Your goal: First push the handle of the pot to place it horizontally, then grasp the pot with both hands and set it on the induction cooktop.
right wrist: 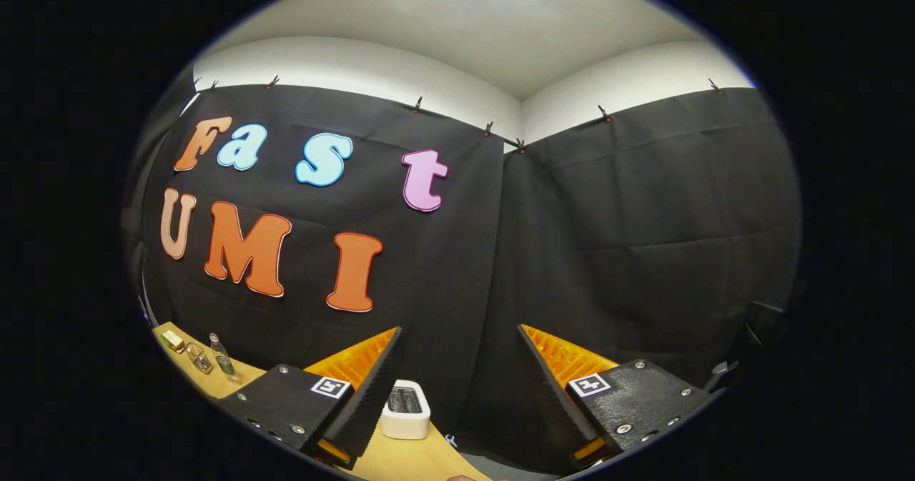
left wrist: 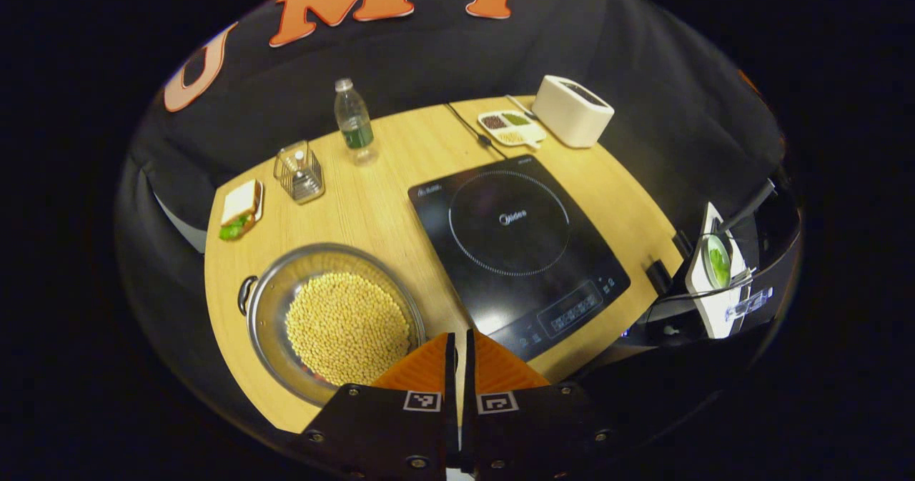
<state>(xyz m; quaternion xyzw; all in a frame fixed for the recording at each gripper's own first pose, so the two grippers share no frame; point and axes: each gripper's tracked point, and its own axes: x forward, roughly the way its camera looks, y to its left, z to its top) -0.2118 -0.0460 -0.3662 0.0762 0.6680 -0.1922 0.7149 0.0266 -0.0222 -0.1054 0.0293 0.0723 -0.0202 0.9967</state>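
One wooden table (left wrist: 372, 209) inside a black-draped booth.
Steel pot (left wrist: 332, 320) of yellow beans sits lower left, beside the induction cooktop (left wrist: 518, 241); left gripper (left wrist: 461, 356) pressed together, right gripper (right wrist: 461, 388) spread wide.

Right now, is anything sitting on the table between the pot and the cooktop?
Nothing visible. In the left gripper view the pot of beans sits just left of the cooktop, with only bare table between them. The cooktop's surface is bare too.
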